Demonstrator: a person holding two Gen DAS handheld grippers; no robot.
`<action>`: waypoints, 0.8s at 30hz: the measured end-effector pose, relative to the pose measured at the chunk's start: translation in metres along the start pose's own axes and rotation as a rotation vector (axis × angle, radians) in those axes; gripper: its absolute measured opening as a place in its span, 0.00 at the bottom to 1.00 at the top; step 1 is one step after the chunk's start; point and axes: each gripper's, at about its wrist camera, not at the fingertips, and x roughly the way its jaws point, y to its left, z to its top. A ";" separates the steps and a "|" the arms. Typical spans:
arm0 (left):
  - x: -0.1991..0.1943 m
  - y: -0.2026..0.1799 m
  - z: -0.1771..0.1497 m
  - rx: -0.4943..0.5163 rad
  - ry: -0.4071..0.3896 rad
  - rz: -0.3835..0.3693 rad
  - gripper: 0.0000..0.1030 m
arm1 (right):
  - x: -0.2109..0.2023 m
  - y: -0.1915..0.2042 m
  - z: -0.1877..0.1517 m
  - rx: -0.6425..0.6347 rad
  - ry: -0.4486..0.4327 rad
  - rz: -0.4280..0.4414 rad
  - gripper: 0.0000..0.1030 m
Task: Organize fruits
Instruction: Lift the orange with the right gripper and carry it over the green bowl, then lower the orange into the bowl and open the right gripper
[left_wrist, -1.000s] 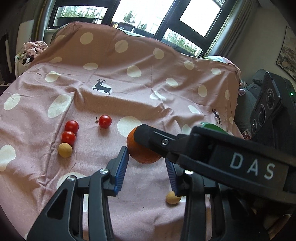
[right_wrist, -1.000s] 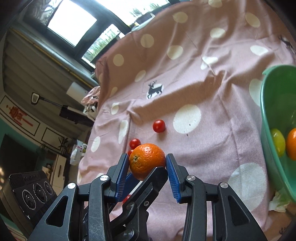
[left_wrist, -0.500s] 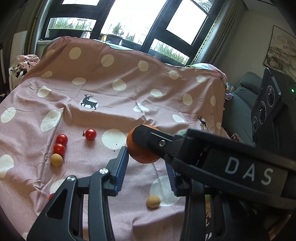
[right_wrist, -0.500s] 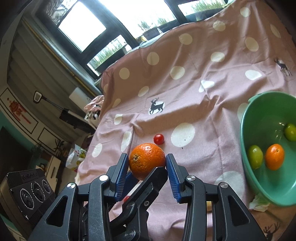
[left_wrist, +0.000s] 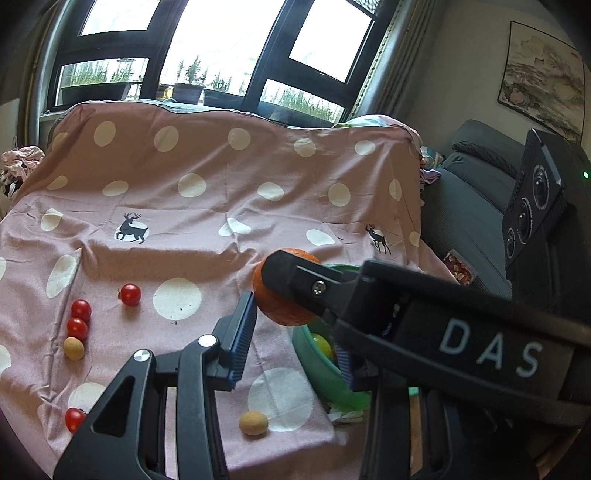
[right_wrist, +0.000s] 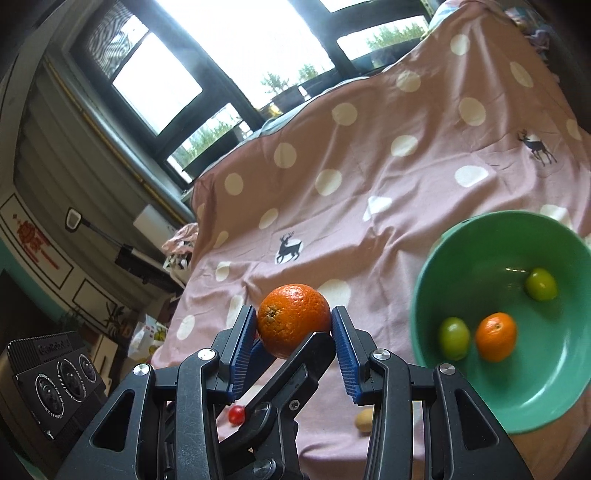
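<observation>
Right now my right gripper (right_wrist: 294, 341) pinches the orange (right_wrist: 293, 319) high above the cloth, clearing the green bowl (right_wrist: 436, 258) rim at right; left gripper (left_wrist: 291, 343) spread, idle.

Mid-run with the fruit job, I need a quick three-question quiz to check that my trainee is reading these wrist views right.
1. Multiple choice: which gripper clamps the big orange? A left, B right, C neither.
2. True or false: the green bowl is empty.
3. Count: how many red tomatoes lie on the spotted cloth in the left wrist view?

Key:
1. B: the right gripper has its blue pads on both sides of it.
2. False: it holds two green fruits and a small citrus.
3. Four.
</observation>
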 end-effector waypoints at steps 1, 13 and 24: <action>0.002 -0.004 0.000 0.008 0.003 -0.006 0.38 | -0.003 -0.004 0.001 0.005 -0.007 -0.003 0.43; 0.041 -0.044 -0.002 0.078 0.074 -0.075 0.38 | -0.025 -0.053 0.009 0.106 -0.057 -0.056 0.43; 0.065 -0.064 -0.006 0.118 0.136 -0.129 0.38 | -0.035 -0.083 0.010 0.178 -0.075 -0.106 0.43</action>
